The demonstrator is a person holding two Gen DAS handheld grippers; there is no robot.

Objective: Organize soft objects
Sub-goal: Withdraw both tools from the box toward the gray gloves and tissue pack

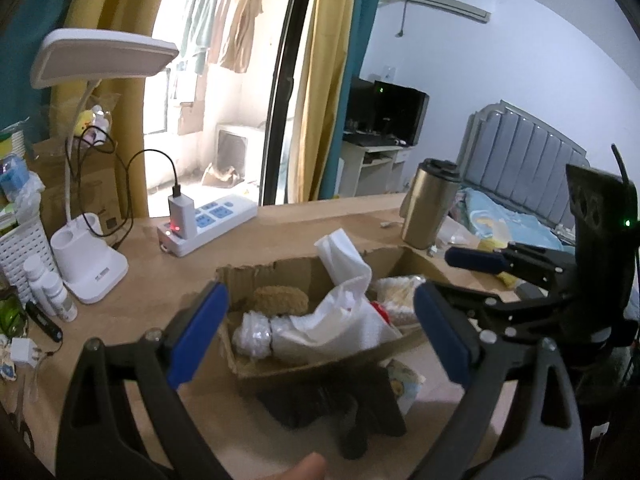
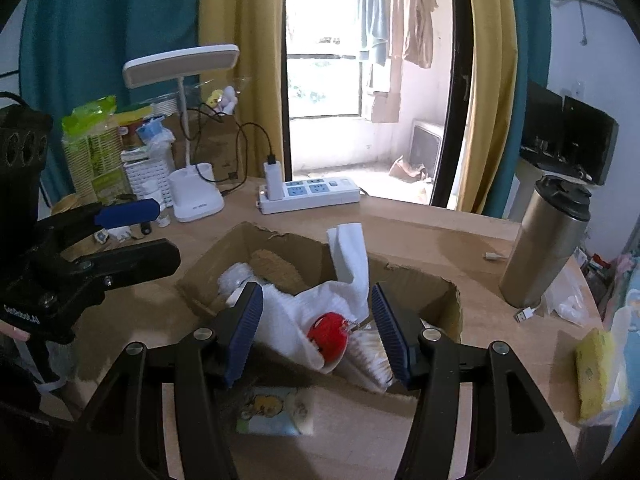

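Directly below the right claw (image 2: 317, 330), jaws apart, white sock with red patch (image 2: 320, 320) is seen.
Left claw (image 1: 320, 332), likewise apart and empty, is held farther back over the torn cardboard box (image 1: 288, 272).

Each fisheye view looks forward along its own blue-padded fingers, tilted down over the light wooden desk (image 1: 280, 228) toward the far balcony door. The left wrist view sits near the torn open cardboard box (image 1: 276, 270), slightly left of it, with the right gripper (image 1: 460, 276) at its right edge. The right wrist view hangs close above the same box (image 2: 416, 284), the left gripper (image 2: 152, 226) at its left. Both share the box, white power strip (image 1: 208, 220) (image 2: 316, 194) and steel tumbler (image 1: 430, 204) (image 2: 544, 240).
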